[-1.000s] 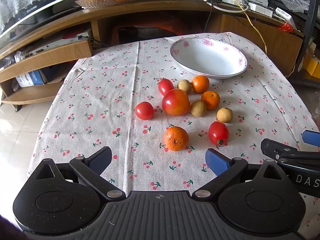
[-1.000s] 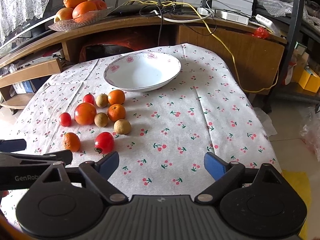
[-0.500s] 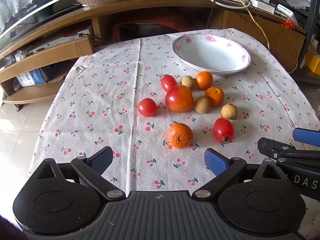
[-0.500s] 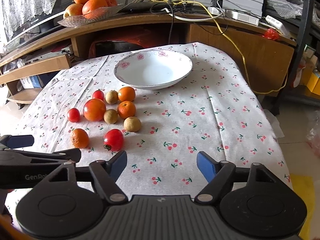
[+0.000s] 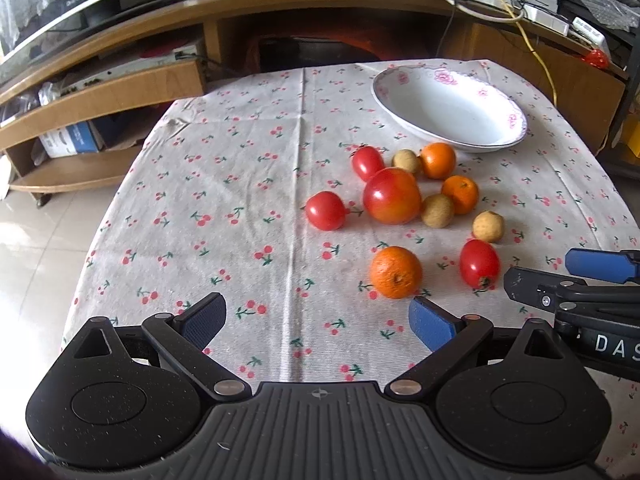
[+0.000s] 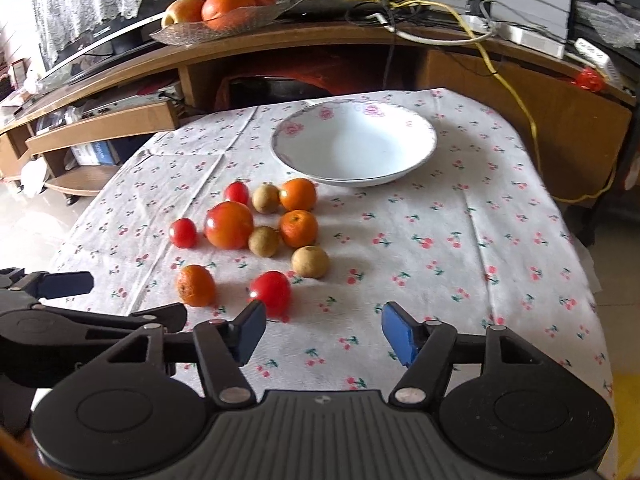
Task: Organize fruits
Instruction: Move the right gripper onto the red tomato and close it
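Observation:
Several fruits lie loose on the cherry-print tablecloth: a big red apple, small tomatoes, oranges and brown longans. The nearest orange and nearest tomato lie just beyond my grippers. A white bowl with pink flowers stands empty behind the fruit. My left gripper is open above the cloth, holding nothing. My right gripper has its jaws closing with nothing between them; its left pad is close beside the nearest tomato.
A wooden TV stand runs behind the table, carrying a glass dish of oranges and tangled cables. Shelves with boxes sit at left. The table's near and side edges drop to tiled floor.
The right gripper's jaws have narrowed and it has edged forward toward the fruit and bowl. The left gripper has barely shifted and stays open.

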`<state>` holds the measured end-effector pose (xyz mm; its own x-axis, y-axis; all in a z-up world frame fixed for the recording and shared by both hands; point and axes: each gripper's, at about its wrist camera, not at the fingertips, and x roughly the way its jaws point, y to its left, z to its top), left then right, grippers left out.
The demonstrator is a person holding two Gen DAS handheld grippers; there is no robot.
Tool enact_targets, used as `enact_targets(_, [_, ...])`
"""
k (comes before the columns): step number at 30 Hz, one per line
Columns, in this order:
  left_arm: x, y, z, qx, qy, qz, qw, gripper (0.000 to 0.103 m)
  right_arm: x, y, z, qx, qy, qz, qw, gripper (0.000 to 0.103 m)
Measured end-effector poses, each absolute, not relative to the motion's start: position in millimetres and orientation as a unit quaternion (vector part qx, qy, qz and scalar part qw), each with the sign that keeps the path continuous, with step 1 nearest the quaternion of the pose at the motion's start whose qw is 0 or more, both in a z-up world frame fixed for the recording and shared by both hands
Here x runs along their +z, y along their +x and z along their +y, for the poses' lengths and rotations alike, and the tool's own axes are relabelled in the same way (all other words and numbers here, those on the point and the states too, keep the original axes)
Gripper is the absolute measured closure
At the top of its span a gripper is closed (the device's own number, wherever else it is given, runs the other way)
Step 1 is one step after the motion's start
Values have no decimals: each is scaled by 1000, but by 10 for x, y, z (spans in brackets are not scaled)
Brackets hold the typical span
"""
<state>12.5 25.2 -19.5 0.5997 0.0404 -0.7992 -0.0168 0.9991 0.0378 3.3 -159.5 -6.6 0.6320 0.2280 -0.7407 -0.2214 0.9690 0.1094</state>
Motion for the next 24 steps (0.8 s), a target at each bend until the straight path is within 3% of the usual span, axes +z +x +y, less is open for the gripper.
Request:
enact_targets(10, [-288,170,364,30,17,459,888,6,-180,214,-1419,180,5,426,886,52])
enact_targets(18, [-292,186,332,12,20,453,891,6,-336,371,-1304,192,-3,449,873,74])
enact_targets(24, [-298,203,219,-16,29,446,894,6,-321,368,-1343,189,-7,446,875,74])
